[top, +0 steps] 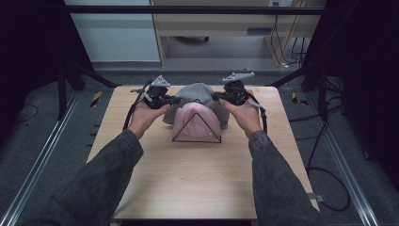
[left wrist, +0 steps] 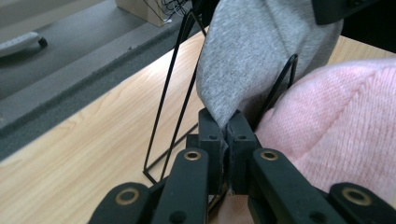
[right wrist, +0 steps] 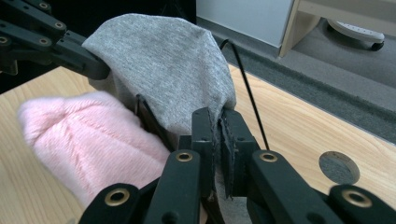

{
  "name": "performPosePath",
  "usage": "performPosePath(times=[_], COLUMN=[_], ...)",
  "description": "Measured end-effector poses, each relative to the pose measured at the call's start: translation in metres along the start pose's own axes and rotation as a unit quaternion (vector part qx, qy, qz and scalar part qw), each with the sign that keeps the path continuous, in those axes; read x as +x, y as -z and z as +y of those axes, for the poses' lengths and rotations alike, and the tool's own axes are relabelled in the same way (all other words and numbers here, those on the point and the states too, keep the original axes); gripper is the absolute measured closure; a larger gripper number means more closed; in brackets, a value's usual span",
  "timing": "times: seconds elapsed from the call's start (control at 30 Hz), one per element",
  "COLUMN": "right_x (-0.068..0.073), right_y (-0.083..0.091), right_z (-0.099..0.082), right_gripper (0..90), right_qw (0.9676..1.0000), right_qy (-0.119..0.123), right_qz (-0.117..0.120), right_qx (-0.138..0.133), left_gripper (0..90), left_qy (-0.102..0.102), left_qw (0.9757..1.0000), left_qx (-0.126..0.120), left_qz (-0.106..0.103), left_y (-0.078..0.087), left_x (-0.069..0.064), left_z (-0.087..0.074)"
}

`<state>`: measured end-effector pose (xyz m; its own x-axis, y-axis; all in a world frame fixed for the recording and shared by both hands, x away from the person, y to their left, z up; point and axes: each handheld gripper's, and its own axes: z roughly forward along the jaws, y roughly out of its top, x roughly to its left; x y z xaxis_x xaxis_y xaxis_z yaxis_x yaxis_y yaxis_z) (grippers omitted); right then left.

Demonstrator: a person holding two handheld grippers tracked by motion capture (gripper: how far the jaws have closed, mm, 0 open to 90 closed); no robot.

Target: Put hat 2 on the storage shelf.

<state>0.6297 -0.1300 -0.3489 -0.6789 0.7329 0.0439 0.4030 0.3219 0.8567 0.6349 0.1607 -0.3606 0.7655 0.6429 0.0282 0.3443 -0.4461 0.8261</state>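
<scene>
Grey cloth: a grey knit piece (top: 197, 94), hat-like in shape, sits at the far middle of the counter (top: 188, 179), draped over the back of a black wire stand (top: 196, 128). It is stretched between the two claws, one edge in each.
Pink cloth: a pink fuzzy knit piece (top: 195, 123) covers the front of the same stand, just in front of the grey cloth and touching it.
Wire stand: thin black rods; a triangle outline shows against the pink cloth in the high view. In the left gripper view the rods (left wrist: 170, 98) rise from the counter just beside the grey cloth.
Left claw: the left claw (left wrist: 227, 122) is closed, pinching a lower edge of the grey cloth (left wrist: 252, 51) between its pads; the fabric runs up and away from the jaws.
Right claw: the right claw (right wrist: 217, 122) is closed on the opposite edge of the grey cloth (right wrist: 168, 65), a thin fold of fabric showing between the pads.
Hand pose: left hand (top: 148, 110) and right hand (top: 242, 109) face each other across the stand, both at about the same height, forearms in dark grey sleeves.
Writing: no brand, label or lettering can be read on either cloth.
Counter: light wood; a round hole (right wrist: 339, 167) lies near the right claw.
</scene>
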Motion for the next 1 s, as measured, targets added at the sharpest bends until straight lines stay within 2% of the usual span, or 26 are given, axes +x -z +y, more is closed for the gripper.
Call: performPosePath(times=[0.07,0.13,0.2,0.27,0.3,0.4,0.53,0.57,0.6,0.63,0.67,0.77,0.8,0.87,0.9,0.93,1.0], right_x=[0.003,0.004,0.005,0.005,0.005,0.006,0.010,0.010,0.011,0.011,0.011,0.012,0.013,0.014,0.015,0.015,0.016], right_y=[0.000,-0.002,-0.002,-0.004,-0.005,-0.004,0.002,0.004,0.007,0.007,0.011,0.015,0.017,0.025,0.028,0.028,0.037], right_z=[-0.003,-0.004,-0.005,-0.006,-0.006,-0.005,-0.009,-0.010,-0.011,-0.011,-0.014,-0.017,-0.019,-0.022,-0.023,-0.023,-0.021], right_gripper=[84.9,84.7,84.4,83.4,80.1,73.3,66.1,64.5,62.4,62.4,58.7,56.4,55.0,52.8,52.0,52.0,48.0], right_qw=[1.0000,1.0000,1.0000,0.9999,0.9998,0.9998,0.9997,0.9997,0.9996,0.9996,0.9995,0.9993,0.9992,0.9988,0.9986,0.9986,0.9982], right_qy=[-0.001,-0.001,-0.003,-0.003,-0.006,-0.013,-0.015,-0.015,-0.016,-0.016,-0.022,-0.025,-0.025,-0.030,-0.034,-0.034,-0.040], right_qz=[-0.001,-0.002,-0.003,-0.007,-0.012,-0.012,-0.018,-0.019,-0.020,-0.020,-0.024,-0.029,-0.031,-0.039,-0.039,-0.039,-0.042], right_qx=[0.003,0.007,0.009,0.011,0.015,0.013,0.010,0.007,0.006,0.006,0.004,0.002,0.001,-0.007,-0.009,-0.009,-0.015], left_gripper=[86.8,86.7,86.7,86.6,86.5,84.6,80.7,79.1,76.2,73.0,70.9,62.5,62.5,54.3,51.8,48.8,45.3], left_qy=[0.011,0.035,0.039,0.030,0.037,0.054,0.034,0.034,0.043,0.043,0.066,0.063,0.055,0.049,0.054,0.054,0.071], left_qw=[0.9999,0.9994,0.9992,0.9992,0.9988,0.9982,0.9983,0.9973,0.9969,0.9969,0.9962,0.9962,0.9963,0.9953,0.9942,0.9942,0.9929], left_qx=[0.006,0.004,0.009,0.027,0.025,0.022,0.034,0.040,0.036,0.036,0.023,0.024,0.027,0.023,0.017,0.017,0.006], left_qz=[0.002,-0.005,-0.006,0.007,0.020,0.014,0.032,0.051,0.055,0.055,0.051,0.055,0.060,0.080,0.092,0.092,0.096], left_y=[0.000,0.000,-0.001,-0.003,-0.004,-0.003,-0.001,0.000,0.002,0.002,0.004,0.007,0.009,0.020,0.026,0.026,0.036], left_x=[-0.001,-0.001,-0.002,-0.003,-0.002,-0.001,-0.003,-0.003,-0.002,-0.002,-0.001,-0.003,-0.005,-0.010,-0.010,-0.010,-0.010], left_z=[-0.005,-0.008,-0.009,-0.011,-0.013,-0.016,-0.017,-0.020,-0.023,-0.023,-0.027,-0.028,-0.028,-0.026,-0.024,-0.024,-0.021])
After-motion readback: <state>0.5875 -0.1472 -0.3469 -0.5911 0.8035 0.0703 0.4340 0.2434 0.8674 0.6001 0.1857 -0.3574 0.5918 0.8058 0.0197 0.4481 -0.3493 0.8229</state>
